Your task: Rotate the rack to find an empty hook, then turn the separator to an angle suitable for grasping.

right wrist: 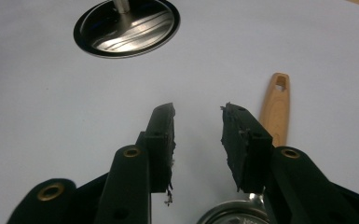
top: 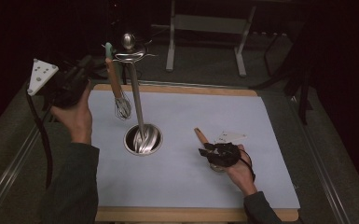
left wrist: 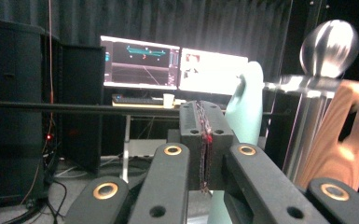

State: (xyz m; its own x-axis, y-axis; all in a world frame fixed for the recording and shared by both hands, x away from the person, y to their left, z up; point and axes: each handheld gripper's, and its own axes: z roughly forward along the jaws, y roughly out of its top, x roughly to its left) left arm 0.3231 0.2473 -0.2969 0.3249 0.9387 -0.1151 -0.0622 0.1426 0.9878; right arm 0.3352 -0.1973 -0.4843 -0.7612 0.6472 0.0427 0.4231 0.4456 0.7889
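Note:
A steel utensil stand (top: 135,100) rises from a round base (top: 143,139) on the white mat and ends in a ball top (left wrist: 329,41). From its hooks hangs a whisk (top: 122,108) with a wooden handle (left wrist: 342,140); a teal handle end (left wrist: 249,100) shows beside it. My left gripper (top: 94,63) (left wrist: 204,114) is raised at the left, close to these handles, shut with nothing between its pads. My right gripper (top: 206,149) (right wrist: 198,116) stands open low over the mat. A wooden-handled utensil (right wrist: 276,105) (top: 199,135) with a metal bowl (right wrist: 231,215) lies under and beside it.
The mat (top: 191,112) lies on a wooden board (top: 177,89). A small white card (top: 231,136) rests just beyond the right gripper. Monitors (left wrist: 172,65) and dark curtains stand behind the table, and a metal frame (top: 205,28) stands on the floor beyond.

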